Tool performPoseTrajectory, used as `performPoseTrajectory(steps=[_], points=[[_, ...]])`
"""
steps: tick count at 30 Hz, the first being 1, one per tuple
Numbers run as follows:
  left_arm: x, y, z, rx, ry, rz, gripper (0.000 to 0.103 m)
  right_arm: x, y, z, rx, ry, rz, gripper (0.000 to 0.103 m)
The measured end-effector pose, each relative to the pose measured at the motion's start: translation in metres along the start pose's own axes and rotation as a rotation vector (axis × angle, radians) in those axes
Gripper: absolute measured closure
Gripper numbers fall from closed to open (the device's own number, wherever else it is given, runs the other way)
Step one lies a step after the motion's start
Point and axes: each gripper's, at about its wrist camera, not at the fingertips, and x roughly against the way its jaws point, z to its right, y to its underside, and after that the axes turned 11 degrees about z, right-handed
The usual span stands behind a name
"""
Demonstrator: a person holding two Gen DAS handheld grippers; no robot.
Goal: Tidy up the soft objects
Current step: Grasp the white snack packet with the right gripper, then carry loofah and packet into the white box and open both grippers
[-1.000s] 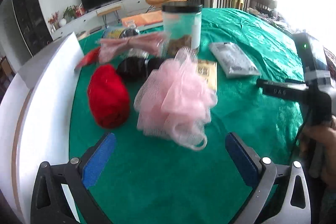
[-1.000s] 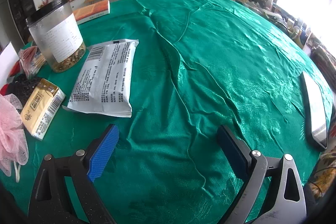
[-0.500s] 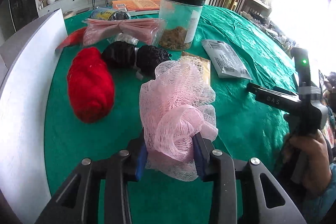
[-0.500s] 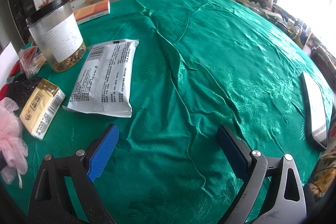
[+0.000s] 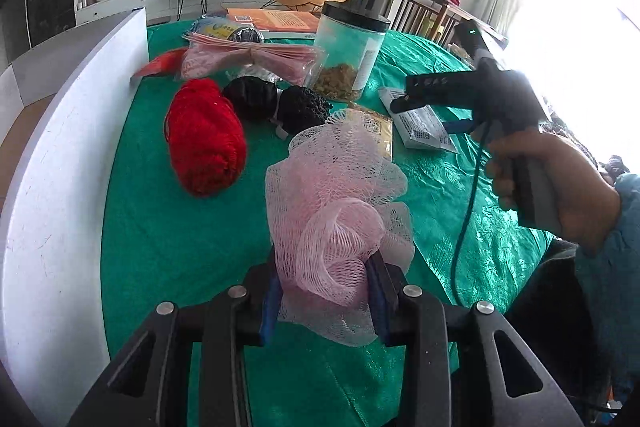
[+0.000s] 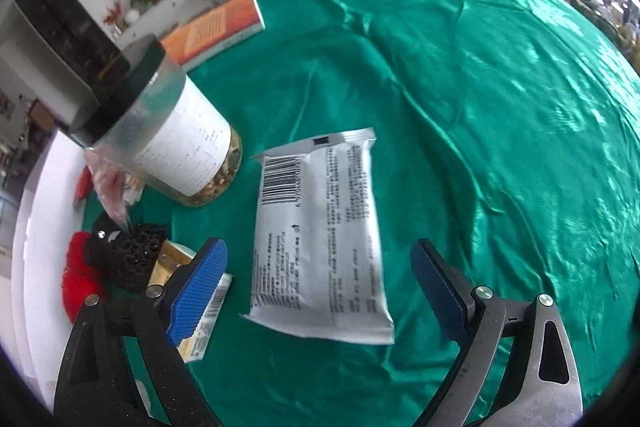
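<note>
My left gripper (image 5: 324,291) is shut on a pink mesh bath pouf (image 5: 336,203) and holds it above the green tablecloth (image 5: 168,239). A red yarn ball (image 5: 204,143) and two black mesh poufs (image 5: 276,103) lie beyond it; they also show in the right wrist view, the red yarn ball (image 6: 78,271) and a black pouf (image 6: 132,255) at the left. My right gripper (image 6: 316,275) is open and empty, hovering over a silver snack packet (image 6: 320,239). The right gripper also shows in the left wrist view (image 5: 436,95), held in a hand.
A clear jar with a black lid (image 6: 168,143) stands behind the packet. A yellow box (image 6: 200,307) lies under my right gripper's left finger. A pink wrapped bundle (image 5: 248,59), an orange book (image 6: 216,27) and a white board (image 5: 60,155) at the left edge surround the objects.
My left gripper closed on the pink pouf and lifted it toward the camera. My right gripper moved forward and left over the silver packet, tilting.
</note>
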Motion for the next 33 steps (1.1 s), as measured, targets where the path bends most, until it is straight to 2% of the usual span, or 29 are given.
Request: performPoseTrajectory(steps=[1, 3, 4, 5, 6, 9, 13, 16, 22, 25, 28, 33], points=[[0.001, 0.0, -0.002, 0.002, -0.001, 0.001, 0.067, -0.011, 0.001, -0.008, 0.049, 0.028, -0.034, 0.009], [0.0, 0.001, -0.006, 0.015, -0.002, 0.004, 0.067, -0.016, 0.003, -0.022, 0.157, 0.109, -0.029, 0.011], [0.0, 0.0, -0.008, 0.024, -0.002, 0.007, 0.067, -0.016, 0.002, -0.022, 0.161, 0.126, -0.018, 0.019], [-0.002, 0.0, -0.009, 0.033, -0.001, 0.008, 0.067, -0.014, 0.0, -0.018, 0.146, 0.126, -0.006, 0.032], [-0.002, -0.001, -0.011, 0.042, 0.002, 0.009, 0.067, -0.014, -0.003, -0.013, 0.124, 0.129, -0.013, 0.034], [-0.005, -0.007, -0.013, 0.066, 0.011, 0.018, 0.067, -0.013, -0.018, 0.002, 0.082, 0.101, -0.007, 0.035], [-0.001, -0.025, -0.017, 0.096, 0.013, 0.048, 0.067, -0.004, -0.041, 0.004, 0.099, 0.062, 0.04, 0.035], [0.006, -0.045, -0.02, 0.1, 0.004, 0.087, 0.067, 0.014, -0.062, -0.009, 0.126, 0.02, 0.101, 0.035], [0.027, -0.083, -0.04, 0.129, -0.02, 0.169, 0.067, 0.066, -0.088, -0.044, 0.193, 0.003, 0.198, 0.035], [0.044, -0.093, -0.064, 0.179, -0.039, 0.206, 0.067, 0.093, -0.084, -0.077, 0.245, -0.063, 0.217, 0.035], [0.071, -0.094, -0.094, 0.22, -0.09, 0.247, 0.067, 0.119, -0.063, -0.132, 0.312, -0.177, 0.205, 0.035], [0.131, -0.077, -0.15, 0.246, -0.269, 0.295, 0.067, 0.146, -0.008, -0.243, 0.426, -0.42, 0.136, 0.035]])
